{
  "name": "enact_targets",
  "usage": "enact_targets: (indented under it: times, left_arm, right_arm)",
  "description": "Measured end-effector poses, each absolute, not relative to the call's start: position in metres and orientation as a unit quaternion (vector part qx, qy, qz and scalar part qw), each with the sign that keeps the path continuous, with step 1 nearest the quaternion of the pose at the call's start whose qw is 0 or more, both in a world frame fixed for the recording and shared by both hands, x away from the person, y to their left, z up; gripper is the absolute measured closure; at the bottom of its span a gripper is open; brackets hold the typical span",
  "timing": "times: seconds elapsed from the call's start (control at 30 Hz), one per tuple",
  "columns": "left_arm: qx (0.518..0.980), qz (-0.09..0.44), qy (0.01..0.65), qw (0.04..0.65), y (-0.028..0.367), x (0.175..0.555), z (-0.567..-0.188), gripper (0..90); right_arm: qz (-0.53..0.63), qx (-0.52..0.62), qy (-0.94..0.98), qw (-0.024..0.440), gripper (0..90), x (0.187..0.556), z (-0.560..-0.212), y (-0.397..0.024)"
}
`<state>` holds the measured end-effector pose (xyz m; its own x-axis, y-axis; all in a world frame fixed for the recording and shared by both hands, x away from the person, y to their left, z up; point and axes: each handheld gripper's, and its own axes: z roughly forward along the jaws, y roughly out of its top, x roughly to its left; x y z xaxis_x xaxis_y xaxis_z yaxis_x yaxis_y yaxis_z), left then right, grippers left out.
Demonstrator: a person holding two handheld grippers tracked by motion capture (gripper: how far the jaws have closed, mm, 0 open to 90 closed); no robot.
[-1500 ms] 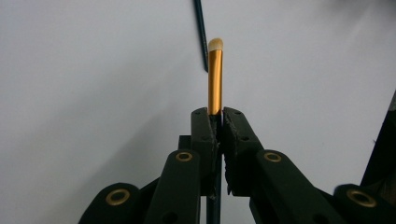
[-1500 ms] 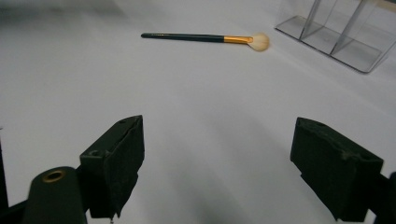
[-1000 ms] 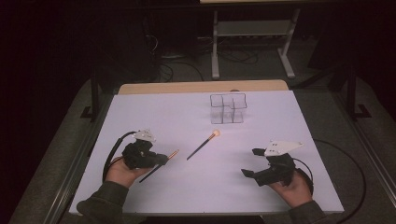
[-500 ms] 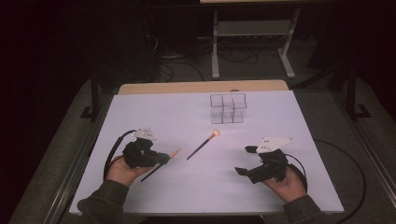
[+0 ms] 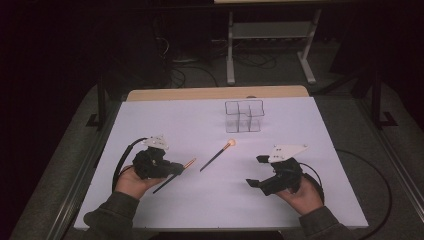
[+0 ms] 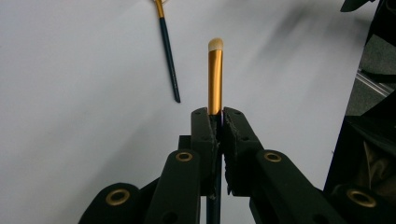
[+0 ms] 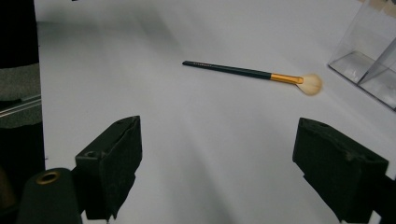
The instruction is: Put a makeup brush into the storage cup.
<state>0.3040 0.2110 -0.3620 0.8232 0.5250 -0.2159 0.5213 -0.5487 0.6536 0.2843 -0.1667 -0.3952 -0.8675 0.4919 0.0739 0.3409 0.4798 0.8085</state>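
Brush number one, a small makeup brush with a gold ferrule and a short pale tip, sits clamped in the left gripper at the left of the white worktop; in the left gripper view the two black jaws are pressed together on it where the ferrule begins, the bristle end pointing straight ahead of the jaws and the dark handle running back down between them. From above, its long axis slants from lower left to upper right, gold end toward the worktop's middle, with the handle's far end low over the surface. No writing can be read on it. Just to its right, apart from it, the second brush lies flat on the worktop on nearly the same slant, dark handle toward the person and fluffy pale head toward the far side; faint lettering along its handle is too small to read. Beyond that head stands a clear plastic organiser with several upright compartments, and what they contain cannot be made out. At the right, the right gripper hovers with its jaws spread wide, gripping nothing and facing the lying brush.
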Motion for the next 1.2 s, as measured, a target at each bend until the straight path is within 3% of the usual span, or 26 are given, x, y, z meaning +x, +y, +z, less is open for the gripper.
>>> enact_targets:
  times: [1.2]
  left_arm:
    - [0.887, -0.012, 0.252, 0.386, 0.183, 0.300, -0.349, 83.5]
  right_arm:
    - [0.461, 0.204, 0.863, 0.015, 16.0, 0.307, -0.383, -0.128]
